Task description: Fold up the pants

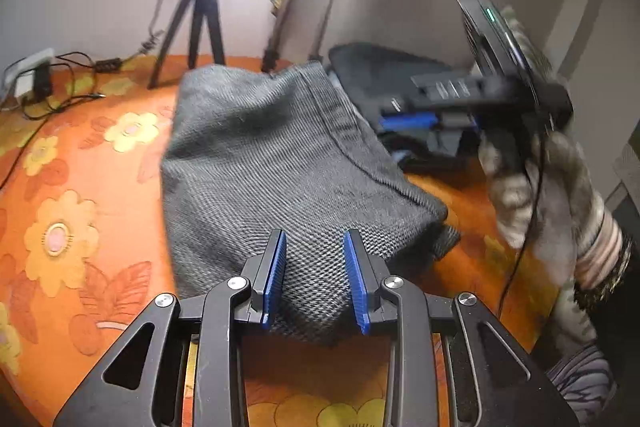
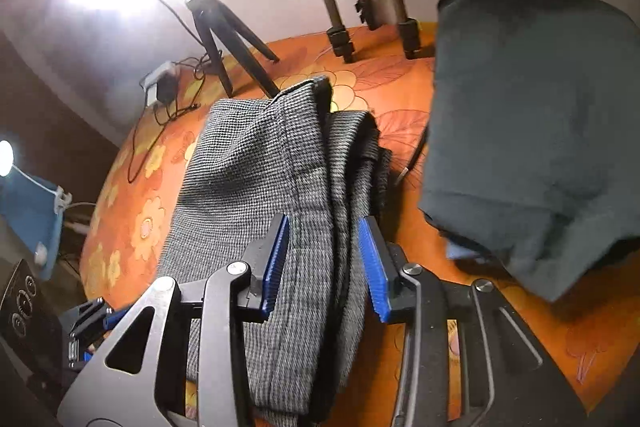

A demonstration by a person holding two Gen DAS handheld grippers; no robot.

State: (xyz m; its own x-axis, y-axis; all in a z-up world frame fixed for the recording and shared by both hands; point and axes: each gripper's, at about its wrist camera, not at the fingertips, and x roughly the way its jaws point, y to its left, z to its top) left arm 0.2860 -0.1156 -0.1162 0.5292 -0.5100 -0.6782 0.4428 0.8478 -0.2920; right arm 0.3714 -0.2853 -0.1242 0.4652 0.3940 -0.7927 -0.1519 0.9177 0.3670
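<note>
Here — orange floral bedspread [image 1: 80,187], tripod [image 1: 200,23].

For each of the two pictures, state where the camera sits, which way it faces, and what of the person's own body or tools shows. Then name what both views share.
Left wrist: sits on the left gripper, facing down over the folded grey woven pants; the gloved right hand shows.
Right wrist: sits on the right gripper, facing the same pants beside a dark folded garment; no hand shows.
Shared: pants, orange floral cloth, black tripod.

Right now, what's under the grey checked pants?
The grey checked pants lie on the orange floral cloth, which shows all around them. Whatever sits directly beneath the folded fabric is covered.
</note>
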